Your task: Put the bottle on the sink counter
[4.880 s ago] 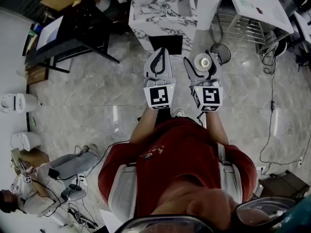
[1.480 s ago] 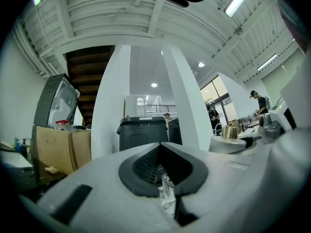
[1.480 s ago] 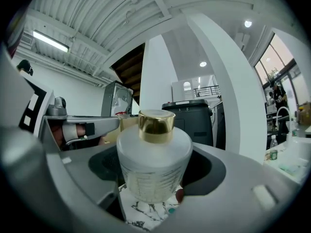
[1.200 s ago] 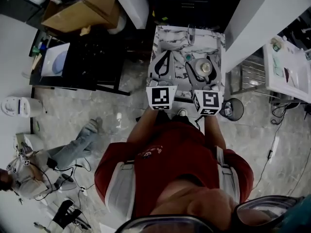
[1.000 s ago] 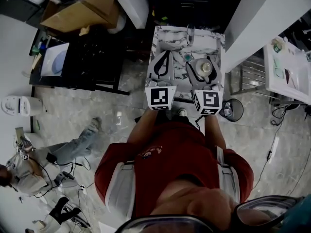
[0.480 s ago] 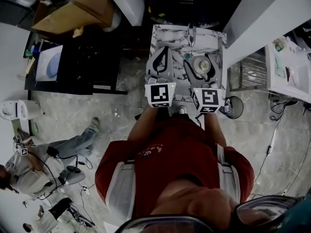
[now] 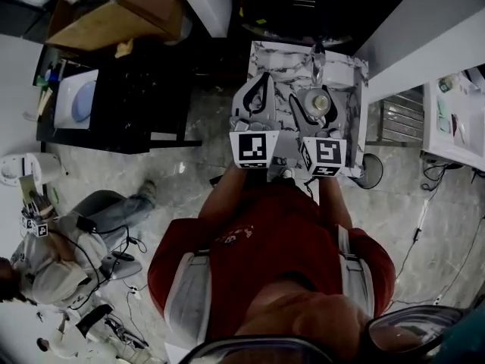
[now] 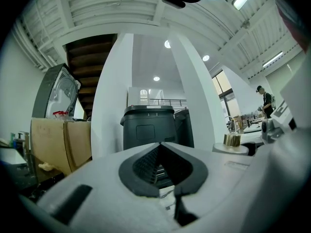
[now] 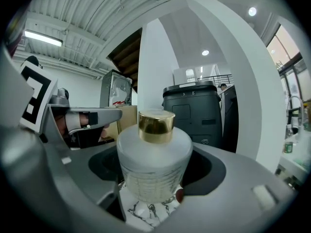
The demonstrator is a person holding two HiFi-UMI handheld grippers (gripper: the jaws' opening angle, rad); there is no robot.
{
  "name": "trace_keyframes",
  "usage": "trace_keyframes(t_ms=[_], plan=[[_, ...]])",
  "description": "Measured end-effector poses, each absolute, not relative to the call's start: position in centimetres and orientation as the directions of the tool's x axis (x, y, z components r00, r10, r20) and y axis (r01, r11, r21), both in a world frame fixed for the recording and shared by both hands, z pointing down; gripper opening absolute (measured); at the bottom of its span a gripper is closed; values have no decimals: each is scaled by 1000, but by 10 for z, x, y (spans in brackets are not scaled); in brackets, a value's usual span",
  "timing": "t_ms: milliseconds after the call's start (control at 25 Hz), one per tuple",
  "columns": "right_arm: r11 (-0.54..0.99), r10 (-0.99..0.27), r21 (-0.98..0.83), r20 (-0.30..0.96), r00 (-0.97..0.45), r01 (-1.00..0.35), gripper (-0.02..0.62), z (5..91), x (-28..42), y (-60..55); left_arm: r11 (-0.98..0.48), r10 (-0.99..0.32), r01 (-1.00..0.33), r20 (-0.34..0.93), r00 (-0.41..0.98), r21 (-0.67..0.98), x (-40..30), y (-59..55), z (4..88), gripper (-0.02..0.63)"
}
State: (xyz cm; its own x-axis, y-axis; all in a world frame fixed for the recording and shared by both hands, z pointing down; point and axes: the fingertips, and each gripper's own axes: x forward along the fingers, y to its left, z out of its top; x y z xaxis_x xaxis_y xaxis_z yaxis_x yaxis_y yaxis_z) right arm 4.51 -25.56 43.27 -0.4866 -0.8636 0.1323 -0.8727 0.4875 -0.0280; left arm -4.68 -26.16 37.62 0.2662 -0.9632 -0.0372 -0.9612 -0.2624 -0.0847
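1. Tool state. The right gripper point(image 7: 319, 105) is clamped on the bottle point(image 9: 154, 154). Its jaws stand wide, one on each side of the frosted body, and the gold cap rises clear above them. The left gripper point(image 7: 260, 86) is empty, with its jaws together at the tips. In its own view we see only the room beyond them.

2. Location of the bottle. In the head view the marble sink counter point(image 7: 276, 63) lies at 12 o'clock from the person. The bottle is upright in the right gripper at about 1 o'clock, over the counter's right half. The faucet point(image 7: 318, 51) stands just beyond it at 12 o'clock. The left gripper is beside the bottle at 9 o'clock, apart from it, also over the marble.

3. Progress. We judge the carry to be essentially complete, since the bottle is above the target surface. The right gripper view shows veined marble directly below the bottle's base. We cannot tell from any view whether the base touches the marble.

4. Remaining steps, as we judge them:
   - Set the base flat on the marble, clear of the basin and the faucet.
   - Part the right jaws.
   - Back the gripper away toward 6 o'clock without tipping the bottle.

The left gripper has no part in these steps.
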Motion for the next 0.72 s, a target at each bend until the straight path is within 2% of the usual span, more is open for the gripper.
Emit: trace_keyframes(t_ms=[720], plan=[[494,-838,-8,261,-479,-869,344,485,-8,-302,-261,-965,-964,35,260,-43,-102,-299,416,3]])
